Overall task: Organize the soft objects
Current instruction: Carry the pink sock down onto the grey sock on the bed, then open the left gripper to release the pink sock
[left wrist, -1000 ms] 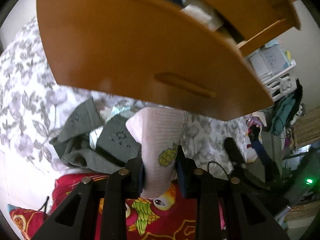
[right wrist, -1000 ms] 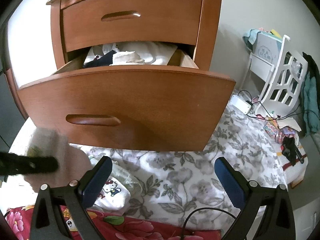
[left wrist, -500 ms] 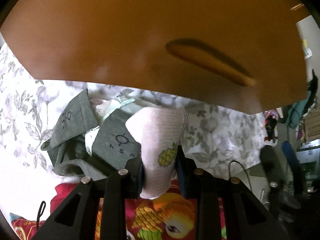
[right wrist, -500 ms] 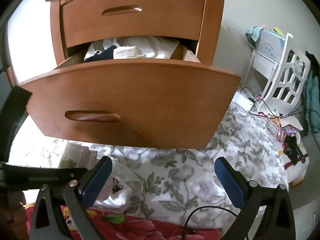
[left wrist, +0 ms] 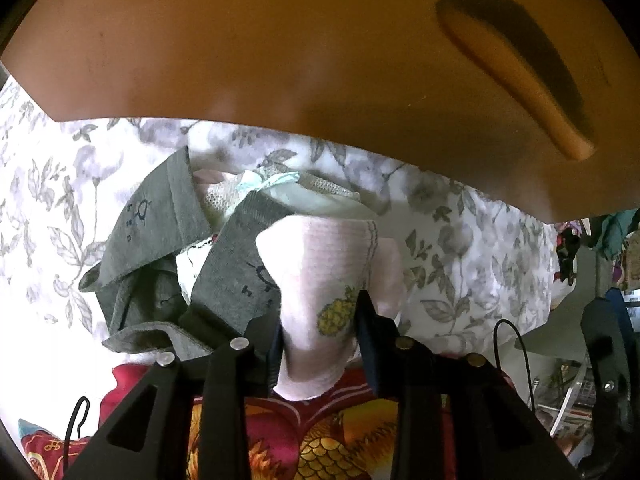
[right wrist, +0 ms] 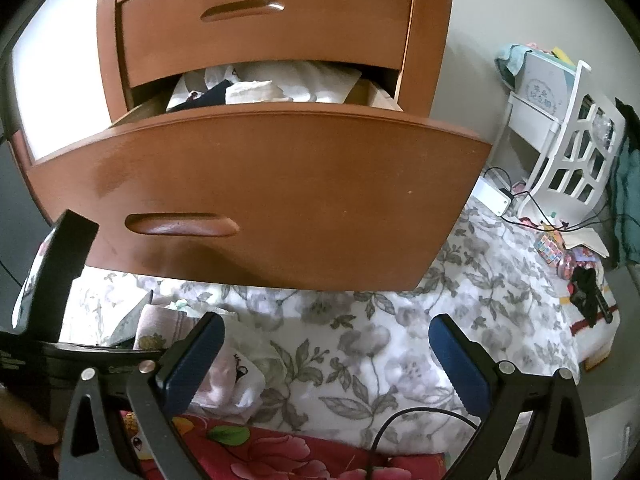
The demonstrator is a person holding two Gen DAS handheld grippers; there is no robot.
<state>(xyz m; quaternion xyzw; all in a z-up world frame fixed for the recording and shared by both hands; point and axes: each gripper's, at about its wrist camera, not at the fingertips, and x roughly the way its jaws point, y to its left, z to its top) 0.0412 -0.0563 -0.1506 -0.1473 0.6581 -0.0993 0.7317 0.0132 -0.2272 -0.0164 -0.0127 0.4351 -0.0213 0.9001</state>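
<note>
A flowered bedspread [right wrist: 360, 344] runs under a wooden dresser [right wrist: 280, 32] whose lower drawer [right wrist: 260, 184] stands pulled out with folded cloth inside. On the bedspread, below the drawer front, lies a heap of grey socks [left wrist: 160, 248]. Just beside it the left gripper [left wrist: 318, 344] has a pink sock [left wrist: 320, 280] with a pineapple print between its jaws, which are opening. The right gripper [right wrist: 324, 360] hangs nearby above the bedspread, jaws wide apart, holding nothing.

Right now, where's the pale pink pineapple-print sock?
Left wrist view, centre: the pale pink pineapple-print sock sits between the opening left hand-held gripper jaws, beside grey socks, below the wooden drawer front.
</note>
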